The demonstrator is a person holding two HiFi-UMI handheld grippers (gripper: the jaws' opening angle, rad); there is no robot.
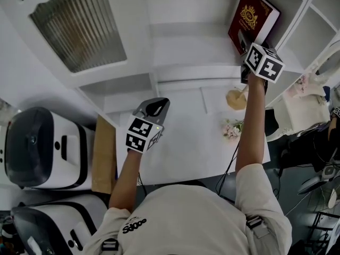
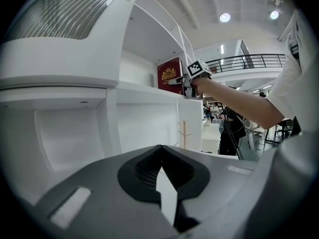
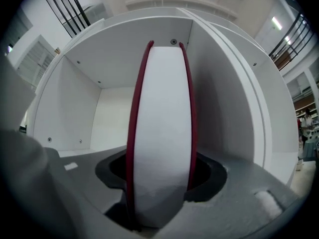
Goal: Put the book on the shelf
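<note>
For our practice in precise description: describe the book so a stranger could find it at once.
Find the white shelf unit, then its open compartment at upper right. There the right gripper clamps an upright book. It is dark red with a gold crest, the only coloured thing among white boards.

On the book (image 1: 254,16), the lower corner hides behind the right gripper (image 1: 243,44) and the gold cover print is too small to read; in the right gripper view its foot is lost between the jaws. Below the book, a small tan thing (image 1: 236,99) is too blurred to name.
</note>
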